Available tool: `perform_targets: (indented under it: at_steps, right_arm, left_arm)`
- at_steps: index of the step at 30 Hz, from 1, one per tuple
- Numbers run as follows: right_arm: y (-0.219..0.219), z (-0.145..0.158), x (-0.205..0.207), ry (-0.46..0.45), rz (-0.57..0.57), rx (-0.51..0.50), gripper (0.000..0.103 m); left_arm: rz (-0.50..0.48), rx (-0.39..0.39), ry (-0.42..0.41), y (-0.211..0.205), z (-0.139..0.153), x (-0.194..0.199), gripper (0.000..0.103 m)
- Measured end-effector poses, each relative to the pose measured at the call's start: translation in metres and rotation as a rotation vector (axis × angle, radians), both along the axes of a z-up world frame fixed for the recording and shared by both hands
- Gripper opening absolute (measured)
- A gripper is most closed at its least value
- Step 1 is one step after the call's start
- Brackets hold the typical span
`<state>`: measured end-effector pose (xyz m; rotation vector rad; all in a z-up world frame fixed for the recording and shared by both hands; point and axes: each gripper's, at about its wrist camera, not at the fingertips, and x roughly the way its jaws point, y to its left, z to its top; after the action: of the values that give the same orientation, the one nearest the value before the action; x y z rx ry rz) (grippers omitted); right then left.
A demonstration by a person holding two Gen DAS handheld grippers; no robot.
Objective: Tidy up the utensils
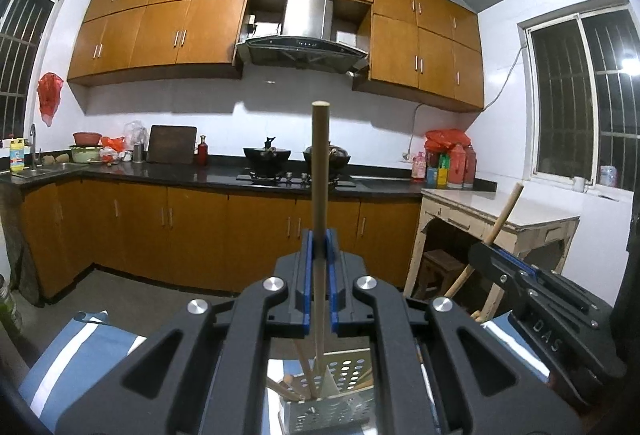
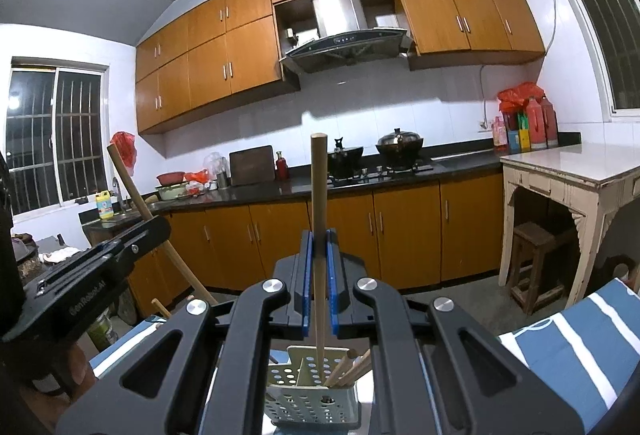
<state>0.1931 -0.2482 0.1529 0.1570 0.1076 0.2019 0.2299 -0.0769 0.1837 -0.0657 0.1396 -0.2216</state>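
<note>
Left wrist view: the left tongs [image 1: 319, 247] are closed on a wooden stick [image 1: 320, 171], pinched between two blue pads [image 1: 307, 275]. The stick stands nearly upright, its long axis vertical, its rounded top pointing at the ceiling and its lower end reaching down into a perforated metal holder [image 1: 340, 395] directly below the tongs. Several other wooden sticks [image 1: 296, 383] lean inside that holder at slants. The holder stands on a desk covered with a blue and white striped cloth [image 1: 80, 351]. At the right edge, the right tongs [image 1: 486, 249] are closed on a second wooden stick [image 1: 505, 215], which tilts with its top leaning to the right.

Right wrist view: the right tongs [image 2: 319, 247] clamp the second stick [image 2: 319, 195], here seen upright, its top pointing up and its lower end inside the holder [image 2: 312, 391]. The left tongs [image 2: 158, 225] appear at the left, holding the first stick [image 2: 132, 187] on a slant, top leaning left. A hand [image 2: 76, 371] shows below them.

Behind lie orange kitchen cabinets [image 1: 160, 219], a black countertop [image 1: 180, 175] and two pots [image 1: 267, 154].
</note>
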Motion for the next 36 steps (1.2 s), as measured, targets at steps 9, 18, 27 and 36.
perform_targets:
  at_steps: [9, 18, 27, 36]
  right_arm:
    - [0.007, -0.012, 0.010, 0.070, 0.016, -0.019, 0.009]
    - [0.002, 0.002, -0.005, 0.050, 0.017, 0.005, 0.035]
    - [-0.002, -0.003, -0.037, 0.072, 0.008, -0.030, 0.053]
    - [-0.010, -0.029, -0.088, 0.118, -0.027, -0.046, 0.083]
  left_arm:
    - [0.010, -0.012, 0.090, 0.005, -0.025, 0.021, 0.013]
    - [0.020, -0.025, 0.074, 0.019, -0.016, 0.008, 0.034]
    - [0.059, -0.022, 0.106, 0.047, -0.020, -0.027, 0.044]
    - [0.105, -0.017, 0.152, 0.086, -0.050, -0.090, 0.069]
